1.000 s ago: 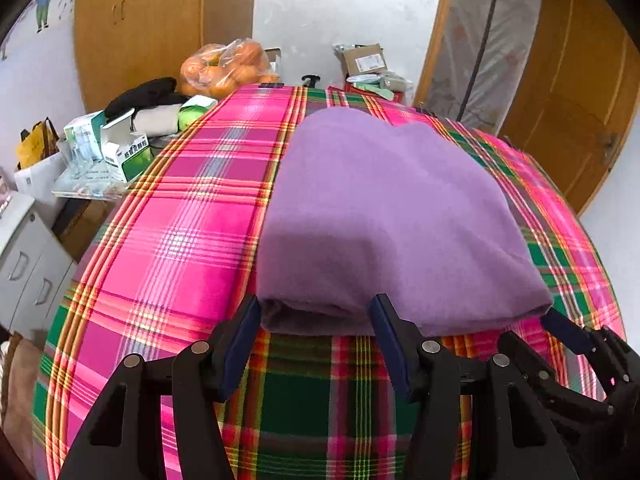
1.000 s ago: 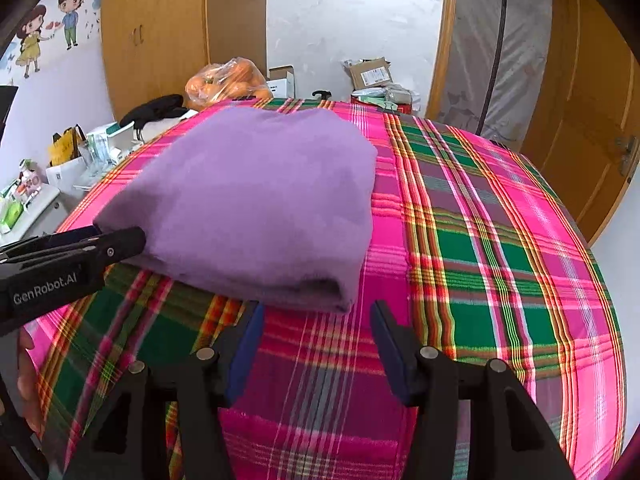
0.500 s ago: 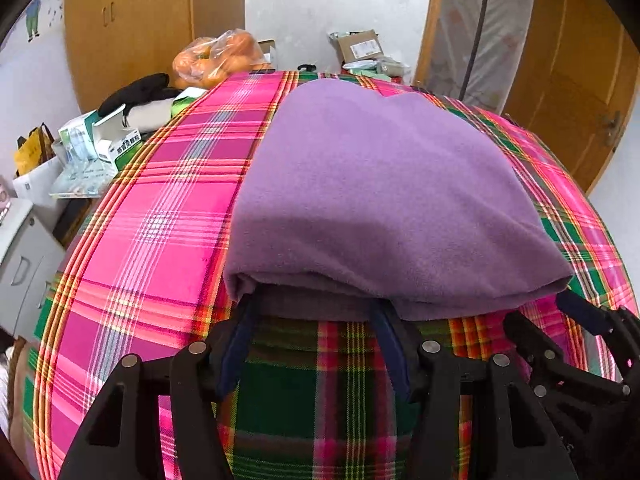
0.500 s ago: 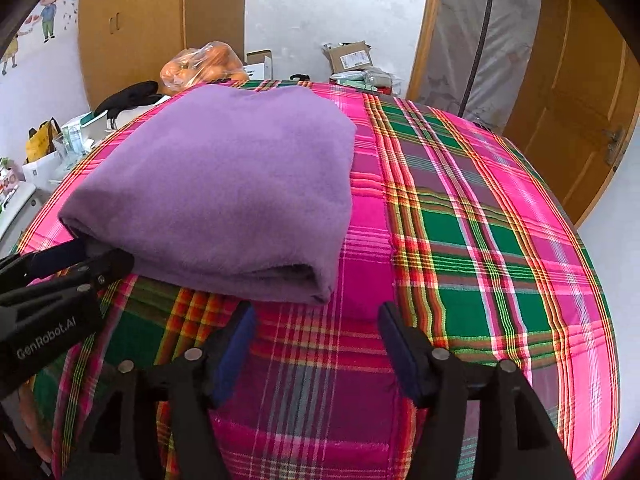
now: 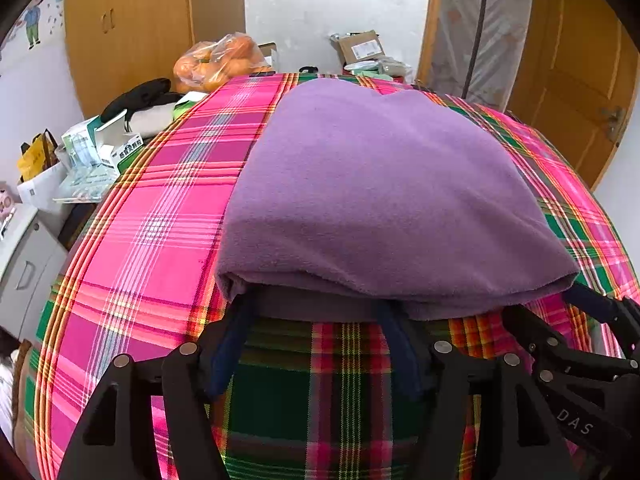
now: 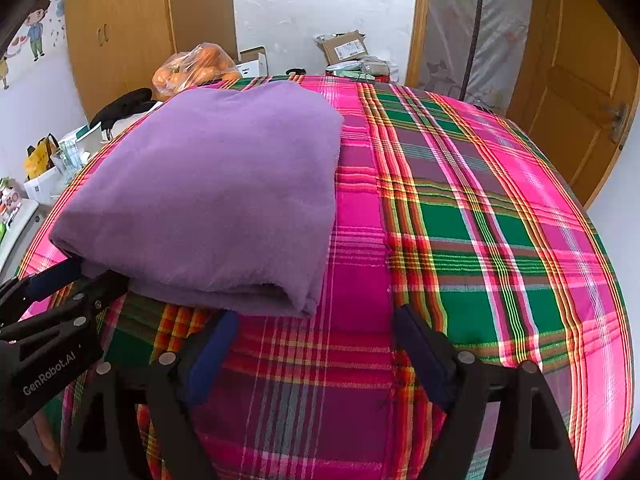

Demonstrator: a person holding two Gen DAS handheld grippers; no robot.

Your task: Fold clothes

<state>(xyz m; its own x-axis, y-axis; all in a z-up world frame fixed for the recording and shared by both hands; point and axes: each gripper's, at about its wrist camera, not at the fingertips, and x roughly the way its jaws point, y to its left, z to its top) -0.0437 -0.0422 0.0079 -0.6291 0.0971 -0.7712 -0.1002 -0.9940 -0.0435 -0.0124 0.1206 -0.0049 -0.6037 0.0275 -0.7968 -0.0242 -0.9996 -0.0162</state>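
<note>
A folded purple garment [image 5: 380, 200] lies on the pink and green plaid cloth [image 5: 160, 240]. My left gripper [image 5: 314, 308] is at the garment's near edge, jaws opening. Both of its blue fingertips [image 5: 240, 316] sit just under the overhanging top layer without pinching it. My right gripper [image 6: 316, 316] stands at the garment's [image 6: 208, 200] near right corner, jaws opening wide, with only the corner's edge and plaid cloth [image 6: 480, 220] between them. Each gripper shows in the other's view: the right gripper [image 5: 592, 308] at the garment's right end, the left gripper [image 6: 56, 280] at its left end.
Past the far edge are a bag of oranges [image 5: 218, 64], cardboard boxes [image 5: 360, 48] and a wooden door [image 5: 580, 80]. Boxes and a dark bag [image 5: 136, 100] crowd the left side, with a white cabinet [image 5: 24, 272] below. The right half of the plaid surface is bare cloth.
Both grippers' jaws have spread wider. The left gripper has closed in on the garment's near edge, so its tips now sit under the top layer. The garment itself has not moved.
</note>
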